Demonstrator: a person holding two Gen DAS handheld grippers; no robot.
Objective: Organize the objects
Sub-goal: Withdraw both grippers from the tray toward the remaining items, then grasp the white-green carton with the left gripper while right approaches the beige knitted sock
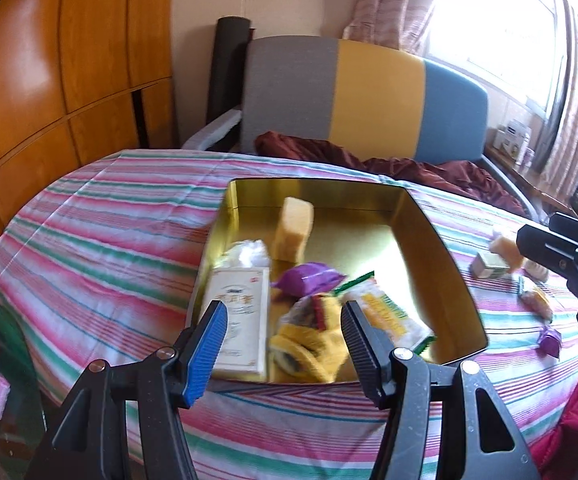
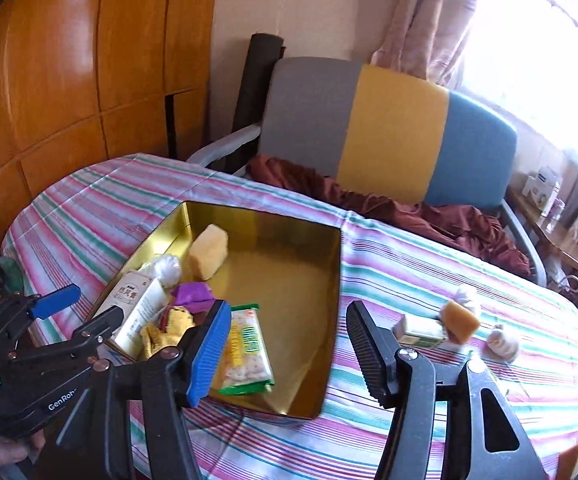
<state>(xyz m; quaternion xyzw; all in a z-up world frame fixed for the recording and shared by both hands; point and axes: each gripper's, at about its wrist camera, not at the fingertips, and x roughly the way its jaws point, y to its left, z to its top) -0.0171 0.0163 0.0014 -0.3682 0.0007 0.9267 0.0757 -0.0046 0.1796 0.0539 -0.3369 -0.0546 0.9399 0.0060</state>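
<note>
A gold tin stands open on the striped tablecloth. It holds a yellow block, a white carton, a purple packet, a yellow wrapped snack and a green-edged cracker pack. My left gripper hovers open over the tin's near end, nothing between its pads. My right gripper is open and empty above the tin's right side.
Right of the tin lie a small white-green box, a brown-yellow block, a white packet and a purple packet. A grey-yellow-blue chair with maroon cloth stands behind the table; a wooden wardrobe at left.
</note>
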